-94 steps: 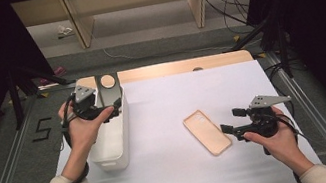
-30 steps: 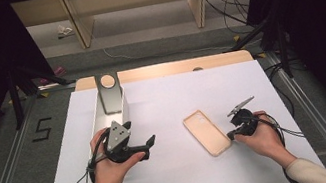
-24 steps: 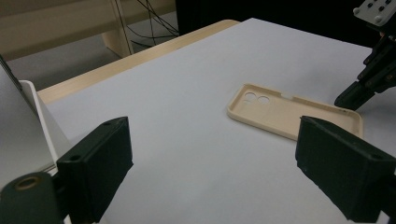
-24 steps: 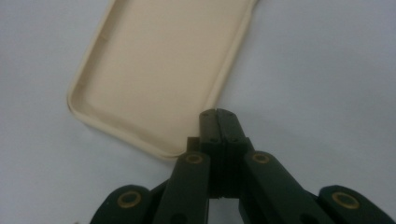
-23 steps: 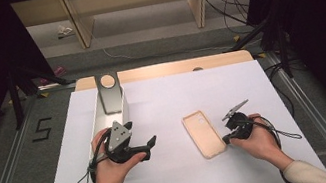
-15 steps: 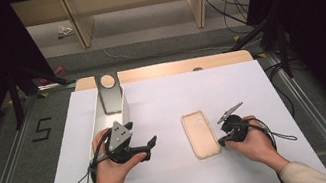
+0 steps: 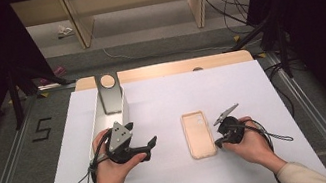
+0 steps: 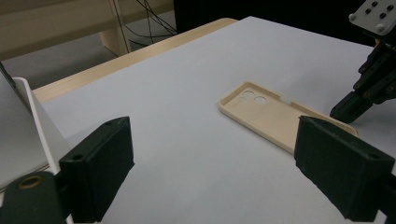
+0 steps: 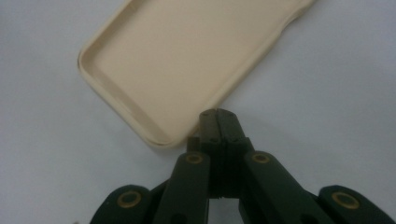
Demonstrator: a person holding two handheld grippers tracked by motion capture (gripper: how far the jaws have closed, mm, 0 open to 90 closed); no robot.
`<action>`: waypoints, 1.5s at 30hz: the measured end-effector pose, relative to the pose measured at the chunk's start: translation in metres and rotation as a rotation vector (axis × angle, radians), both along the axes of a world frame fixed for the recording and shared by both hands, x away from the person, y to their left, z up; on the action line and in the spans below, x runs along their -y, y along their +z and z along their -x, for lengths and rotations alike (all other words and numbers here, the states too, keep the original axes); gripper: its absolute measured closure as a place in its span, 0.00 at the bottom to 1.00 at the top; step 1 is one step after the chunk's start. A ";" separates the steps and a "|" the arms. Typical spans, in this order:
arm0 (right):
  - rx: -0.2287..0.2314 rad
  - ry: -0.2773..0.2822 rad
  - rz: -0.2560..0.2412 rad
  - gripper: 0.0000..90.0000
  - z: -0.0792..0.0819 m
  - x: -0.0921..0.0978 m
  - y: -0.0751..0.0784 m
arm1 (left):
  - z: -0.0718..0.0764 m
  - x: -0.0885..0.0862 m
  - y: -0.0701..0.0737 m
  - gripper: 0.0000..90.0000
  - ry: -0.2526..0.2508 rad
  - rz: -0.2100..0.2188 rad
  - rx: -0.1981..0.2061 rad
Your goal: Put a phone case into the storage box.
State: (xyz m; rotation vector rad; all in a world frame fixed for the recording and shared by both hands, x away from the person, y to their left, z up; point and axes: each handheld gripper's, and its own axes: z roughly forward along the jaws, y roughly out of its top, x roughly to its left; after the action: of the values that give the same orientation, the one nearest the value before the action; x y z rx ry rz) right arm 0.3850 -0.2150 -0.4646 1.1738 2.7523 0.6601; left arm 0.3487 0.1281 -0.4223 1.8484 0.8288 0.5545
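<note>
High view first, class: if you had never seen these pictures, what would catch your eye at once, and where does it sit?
A beige phone case lies open side up on the white table, right of the middle. The right gripper, jaws shut, has its tip at the case's near right edge, while the left gripper waits to the left, jaws wide open. A white bin stands at the table's left side, behind the left hand.

The phone case (image 7: pixel 197 133) lies flat on the table (image 7: pixel 231 89), right of centre, open side up. The right gripper (image 7: pixel 219 141) sits just beside the case's near right corner, jaws pressed together; the left gripper (image 7: pixel 148 147) rests well to the case's left. A bin (image 7: pixel 105 119) stands behind the left gripper, a stand (image 7: pixel 109 92) at its far end.
</note>
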 end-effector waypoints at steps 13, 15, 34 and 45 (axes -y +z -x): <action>0.009 0.037 0.017 1.00 0.002 -0.011 0.001 | 0.000 0.001 -0.001 0.13 -0.002 -0.005 0.001; 0.009 0.039 0.015 1.00 0.002 -0.011 0.000 | 0.000 0.000 -0.001 0.13 -0.003 -0.005 0.001; 0.175 0.109 0.048 0.62 -0.006 0.005 0.016 | 0.001 0.001 -0.001 0.13 -0.003 -0.004 -0.001; 0.235 0.204 0.096 0.35 -0.004 -0.001 0.028 | 0.004 0.001 -0.003 0.13 -0.018 -0.004 -0.001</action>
State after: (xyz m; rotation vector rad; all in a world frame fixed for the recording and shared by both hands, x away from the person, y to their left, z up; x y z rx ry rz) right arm 0.3887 -0.2141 -0.4364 0.7499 2.6879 0.6307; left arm 0.3447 0.1270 -0.4256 1.8582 0.8111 0.5441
